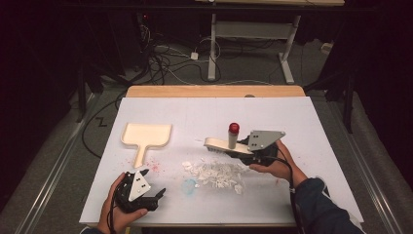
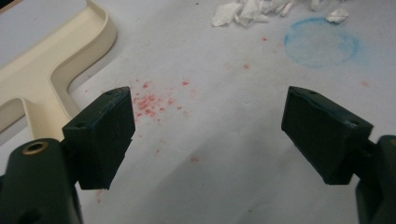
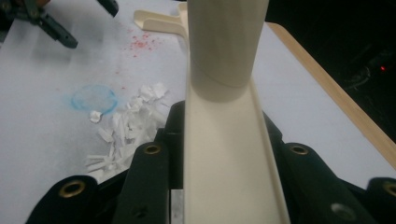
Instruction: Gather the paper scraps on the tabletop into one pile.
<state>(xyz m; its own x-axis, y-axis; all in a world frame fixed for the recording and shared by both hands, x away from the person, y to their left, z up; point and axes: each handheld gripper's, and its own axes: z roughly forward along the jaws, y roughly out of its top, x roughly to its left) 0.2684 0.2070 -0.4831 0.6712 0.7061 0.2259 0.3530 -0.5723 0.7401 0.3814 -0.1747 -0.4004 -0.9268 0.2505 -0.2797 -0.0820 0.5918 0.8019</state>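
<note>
The cream plastic hand brush with a red-capped upright handle point(image 1: 225, 143) sits clamped by its flat back in the right hand-held gripper point(image 1: 243, 152), just behind the heap of torn white paper scraps point(image 1: 216, 173) near the middle of the white bench point(image 1: 302, 126); in the right gripper view the brush's smooth channelled back point(image 3: 229, 158) runs between the shut black jaws, its round post rising ahead. The left hand-held gripper point(image 1: 158, 195) hovers wide and empty by the bench's near edge, its blocky matte fingers point(image 2: 105, 135) well apart over a speckle of red crumbs point(image 2: 149, 102); a faint blue chalky ring point(image 2: 322, 42) lies beyond. The cream plastic dustpan with a raised rim and short handle point(image 1: 146, 136) rests flat to the left, well apart from the scraps.

The likely trouble: the scraps are light and curled, so a quick sweep could scatter them; the unheld pan, slick on a smooth bench, may slide away when the brush pushes paper against its lip.
</note>
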